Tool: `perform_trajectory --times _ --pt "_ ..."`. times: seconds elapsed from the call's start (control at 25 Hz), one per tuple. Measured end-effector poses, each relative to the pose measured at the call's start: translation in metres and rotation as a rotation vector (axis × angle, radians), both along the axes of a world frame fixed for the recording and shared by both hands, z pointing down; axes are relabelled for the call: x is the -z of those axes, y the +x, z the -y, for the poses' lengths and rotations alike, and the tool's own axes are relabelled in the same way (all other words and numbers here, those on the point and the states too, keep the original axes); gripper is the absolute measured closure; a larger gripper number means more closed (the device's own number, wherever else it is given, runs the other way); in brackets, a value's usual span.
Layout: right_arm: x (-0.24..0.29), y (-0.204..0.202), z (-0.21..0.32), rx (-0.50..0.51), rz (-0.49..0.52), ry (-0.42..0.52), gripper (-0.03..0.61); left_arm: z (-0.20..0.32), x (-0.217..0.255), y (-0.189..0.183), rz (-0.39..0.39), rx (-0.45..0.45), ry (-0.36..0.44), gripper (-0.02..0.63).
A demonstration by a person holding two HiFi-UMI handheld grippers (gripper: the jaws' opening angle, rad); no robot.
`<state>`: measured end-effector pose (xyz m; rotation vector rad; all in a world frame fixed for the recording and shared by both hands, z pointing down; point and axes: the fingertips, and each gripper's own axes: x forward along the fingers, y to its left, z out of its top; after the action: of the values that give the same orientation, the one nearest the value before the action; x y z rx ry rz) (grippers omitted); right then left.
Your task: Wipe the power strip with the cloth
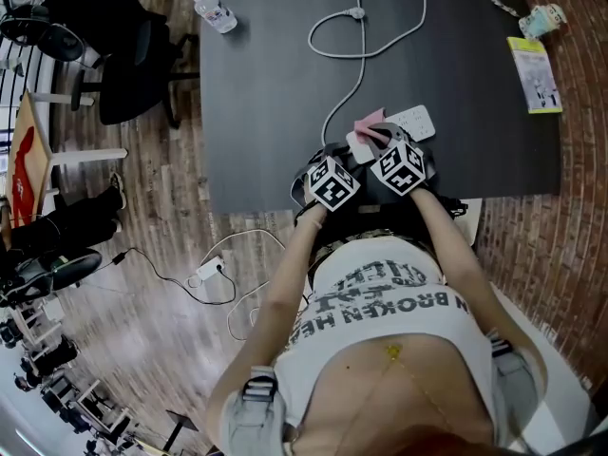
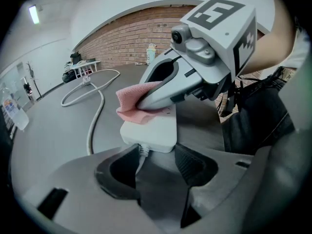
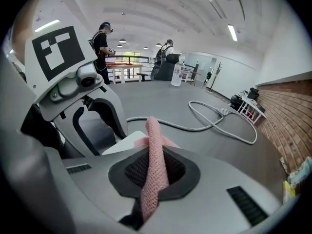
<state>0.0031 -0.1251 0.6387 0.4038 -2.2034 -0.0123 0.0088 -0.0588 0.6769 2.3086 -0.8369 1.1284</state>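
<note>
A white power strip (image 1: pixel 410 123) lies near the front edge of the dark table (image 1: pixel 266 112), and its cable (image 1: pixel 366 27) loops away to the back. My left gripper (image 1: pixel 351 156) has its jaws on either side of the strip's cable end (image 2: pixel 151 130), touching its corners. A folded pink cloth (image 3: pixel 155 152) is clamped in my right gripper (image 3: pixel 153 168), which is shut. Seen from the left gripper view, the right gripper (image 2: pixel 144 101) presses the cloth (image 2: pixel 127 109) onto the top of the strip. The cloth (image 1: pixel 370 126) covers the strip's left part.
A water bottle (image 1: pixel 214 10) stands at the table's back left. At the right edge lie a yellow-green card (image 1: pixel 534 74) and a small pale object (image 1: pixel 543 17). An office chair (image 1: pixel 123 55) is to the left. A charger with cables (image 1: pixel 211 271) lies on the wooden floor.
</note>
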Motion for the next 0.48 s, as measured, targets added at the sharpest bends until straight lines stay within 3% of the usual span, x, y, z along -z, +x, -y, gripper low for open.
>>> perform_trajectory --times 0.48 --pt "-0.001 0.035 0.028 -0.071 -0.010 0.014 0.561 0.001 -0.002 -0.001 0.008 0.001 -0.005 0.388"
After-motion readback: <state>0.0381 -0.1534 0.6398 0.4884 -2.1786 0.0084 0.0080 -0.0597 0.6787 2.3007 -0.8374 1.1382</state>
